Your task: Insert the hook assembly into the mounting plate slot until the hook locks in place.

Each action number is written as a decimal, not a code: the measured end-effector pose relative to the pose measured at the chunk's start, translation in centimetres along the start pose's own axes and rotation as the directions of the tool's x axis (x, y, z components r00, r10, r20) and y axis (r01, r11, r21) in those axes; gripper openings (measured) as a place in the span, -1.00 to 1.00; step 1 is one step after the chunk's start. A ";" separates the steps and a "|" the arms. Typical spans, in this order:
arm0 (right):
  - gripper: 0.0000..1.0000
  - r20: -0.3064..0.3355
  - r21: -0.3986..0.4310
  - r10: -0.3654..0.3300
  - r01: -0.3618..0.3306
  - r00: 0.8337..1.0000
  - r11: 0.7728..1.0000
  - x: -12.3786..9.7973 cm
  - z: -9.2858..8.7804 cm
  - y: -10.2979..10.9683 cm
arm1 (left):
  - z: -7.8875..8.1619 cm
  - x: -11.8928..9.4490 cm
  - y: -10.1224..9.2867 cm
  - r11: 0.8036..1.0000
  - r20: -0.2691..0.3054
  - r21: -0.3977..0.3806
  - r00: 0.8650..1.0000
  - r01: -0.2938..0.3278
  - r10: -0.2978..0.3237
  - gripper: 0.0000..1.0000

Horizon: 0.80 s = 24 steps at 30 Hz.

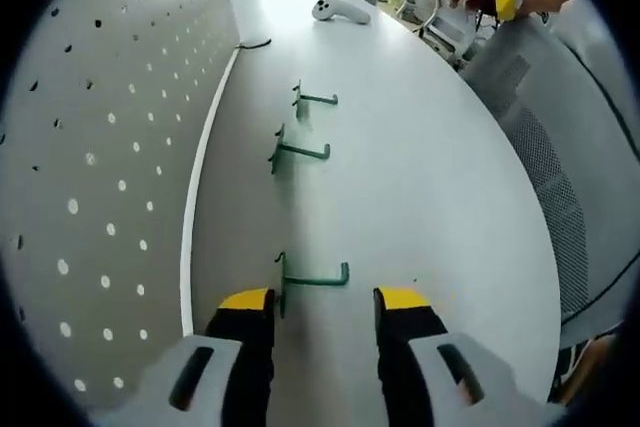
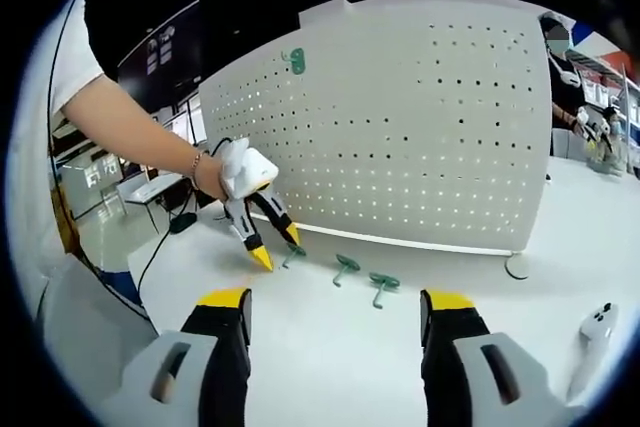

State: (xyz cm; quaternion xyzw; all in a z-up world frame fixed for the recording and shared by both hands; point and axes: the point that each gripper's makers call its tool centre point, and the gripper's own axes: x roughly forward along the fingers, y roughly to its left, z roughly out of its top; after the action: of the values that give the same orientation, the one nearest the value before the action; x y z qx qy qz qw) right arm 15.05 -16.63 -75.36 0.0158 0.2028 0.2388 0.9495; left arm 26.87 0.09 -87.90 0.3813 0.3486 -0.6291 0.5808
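Note:
Three green hooks lie in a row on the white table (image 1: 430, 167) beside the upright white pegboard (image 1: 110, 147): a far hook (image 1: 315, 99), a middle hook (image 1: 298, 152) and a near hook (image 1: 315, 277). My left gripper (image 1: 325, 299) is open, its yellow tips either side of the near hook's end, just short of it. In the right gripper view a hand holds the left gripper (image 2: 277, 247) tip-down over the leftmost hook (image 2: 292, 252); the other hooks (image 2: 345, 265) (image 2: 382, 285) lie to its right. Another green hook (image 2: 295, 60) hangs high on the pegboard (image 2: 420, 127). My right gripper (image 2: 337, 299) is open with nothing between its jaws, well back from the hooks.
A white controller (image 1: 340, 10) (image 2: 597, 322) rests on the table past the hooks. A dark cable (image 1: 255, 45) runs at the pegboard's foot. A grey mesh chair (image 1: 560, 157) stands along the table's curved edge. Another person (image 2: 565, 57) stands in the background.

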 end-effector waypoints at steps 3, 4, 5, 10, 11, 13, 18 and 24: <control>0.33 0.006 0.006 0.005 -0.005 1.000 1.000 0.0 0.1 0.1 | 0.0 0.1 0.3 1.000 0.000 -0.009 1.000 -0.007 0.007 -0.30; 0.33 0.007 0.001 0.004 -0.004 1.000 1.000 0.0 0.2 0.1 | 0.0 0.1 0.4 1.000 -0.002 -0.010 1.000 -0.010 0.010 -0.31; 0.33 -0.001 -0.005 0.003 -0.003 1.000 1.000 0.0 0.0 0.1 | 0.0 0.1 0.4 1.000 -0.003 -0.012 1.000 -0.012 0.011 -0.32; 0.32 -0.007 -0.005 0.003 -0.003 1.000 1.000 0.0 -0.1 0.1 | 0.0 0.1 0.7 0.999 -0.001 -0.037 1.000 -0.026 0.026 -0.42; 0.32 -0.012 -0.001 0.005 -0.005 1.000 1.000 0.0 -0.2 0.2 | 0.0 0.1 0.8 0.999 -0.003 -0.045 1.000 -0.031 0.031 -0.44; 0.32 -0.015 0.001 0.005 -0.005 1.000 1.000 0.1 -0.3 0.2 | 0.0 0.1 1.0 0.998 -0.004 -0.051 0.999 -0.035 0.034 -0.47; 0.32 -0.012 0.004 0.008 -0.008 1.000 1.000 0.1 -0.3 0.2 | -0.1 0.2 1.2 0.998 -0.017 -0.050 0.999 -0.047 0.046 -0.58; 0.32 -0.011 0.009 0.007 -0.006 1.000 1.000 0.0 -0.3 0.1 | -0.1 0.2 1.5 0.996 -0.021 -0.061 0.998 -0.061 0.060 -0.67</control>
State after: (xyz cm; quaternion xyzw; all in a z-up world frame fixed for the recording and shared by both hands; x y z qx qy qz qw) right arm 14.92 -16.51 -75.59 0.0194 0.2091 0.2411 0.9475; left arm 28.39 -0.02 -88.07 0.3798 0.3618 -0.5963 0.6077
